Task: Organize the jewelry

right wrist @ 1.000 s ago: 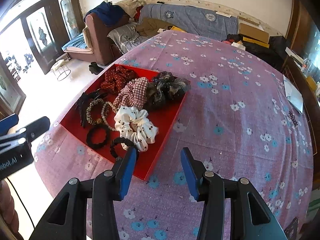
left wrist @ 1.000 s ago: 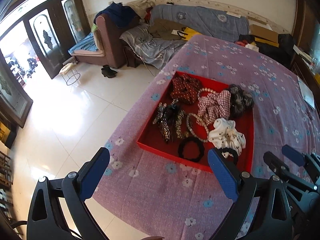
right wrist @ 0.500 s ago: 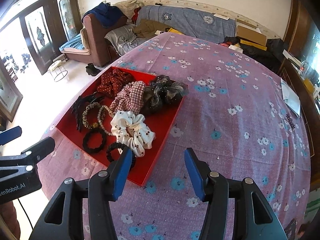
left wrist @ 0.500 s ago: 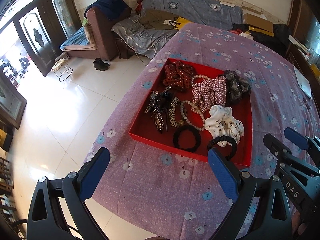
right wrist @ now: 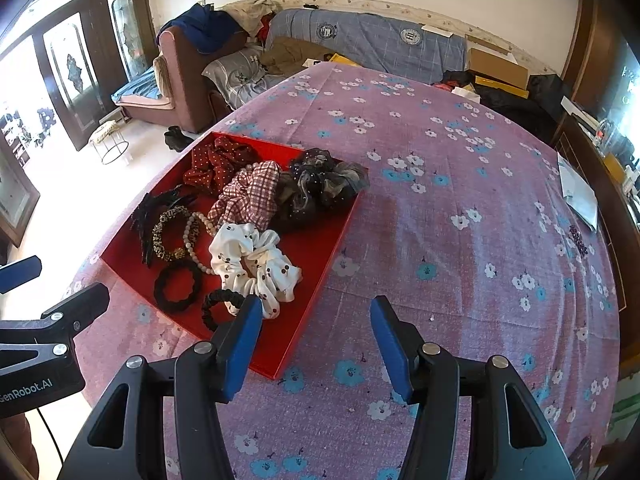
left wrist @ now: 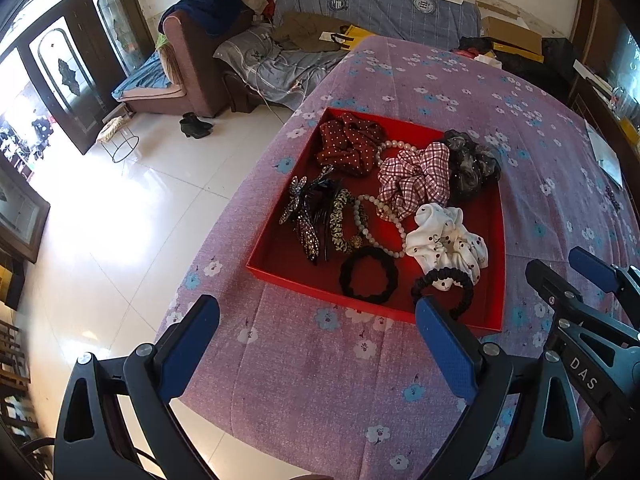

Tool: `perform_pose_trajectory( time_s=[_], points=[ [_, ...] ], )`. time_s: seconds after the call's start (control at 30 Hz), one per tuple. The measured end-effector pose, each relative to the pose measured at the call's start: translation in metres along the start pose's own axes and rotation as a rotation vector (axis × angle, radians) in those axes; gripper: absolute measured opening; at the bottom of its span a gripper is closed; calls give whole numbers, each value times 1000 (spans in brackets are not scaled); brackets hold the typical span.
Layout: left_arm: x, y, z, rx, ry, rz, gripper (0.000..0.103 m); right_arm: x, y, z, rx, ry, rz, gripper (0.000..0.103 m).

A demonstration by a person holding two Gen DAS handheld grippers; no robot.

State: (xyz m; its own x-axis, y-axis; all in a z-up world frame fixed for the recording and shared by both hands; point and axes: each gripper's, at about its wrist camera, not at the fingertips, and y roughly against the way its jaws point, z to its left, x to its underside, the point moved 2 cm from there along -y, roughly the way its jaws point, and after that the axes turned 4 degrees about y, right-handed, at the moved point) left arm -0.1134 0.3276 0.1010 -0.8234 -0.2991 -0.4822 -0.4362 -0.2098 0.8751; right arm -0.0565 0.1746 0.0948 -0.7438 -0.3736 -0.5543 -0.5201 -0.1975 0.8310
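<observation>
A red tray (left wrist: 280, 276) (right wrist: 320, 280) sits on the purple flowered tablecloth. It holds scrunchies: a white dotted one (left wrist: 444, 236) (right wrist: 256, 264), a pink checked one (left wrist: 416, 180), a dark red one (left wrist: 352, 140) and a grey one (left wrist: 472, 164). It also holds black hair ties (left wrist: 368, 276), bead bracelets (left wrist: 380, 216) and dark hair clips (left wrist: 308, 216). My left gripper (left wrist: 318, 346) is open and empty, above the cloth in front of the tray. My right gripper (right wrist: 314, 346) is open and empty over the tray's near right corner.
The table's left edge (left wrist: 224, 240) drops to a white tiled floor. Papers (right wrist: 580, 196) and a small dark trinket (right wrist: 578, 236) lie at the far right of the table. A sofa with clothes (left wrist: 280, 40) stands beyond the table.
Both grippers have drawn back and up from the tray, so it sits farther off in both views. The right gripper's jaws have spread wider. Nothing in the tray has moved.
</observation>
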Motion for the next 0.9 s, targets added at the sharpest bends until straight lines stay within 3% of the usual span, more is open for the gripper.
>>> perform_pose_trajectory(
  time_s=[0.9],
  points=[
    [2,-8,1,29,12,29,98,2,0,0,11,5,4,64]
  ],
)
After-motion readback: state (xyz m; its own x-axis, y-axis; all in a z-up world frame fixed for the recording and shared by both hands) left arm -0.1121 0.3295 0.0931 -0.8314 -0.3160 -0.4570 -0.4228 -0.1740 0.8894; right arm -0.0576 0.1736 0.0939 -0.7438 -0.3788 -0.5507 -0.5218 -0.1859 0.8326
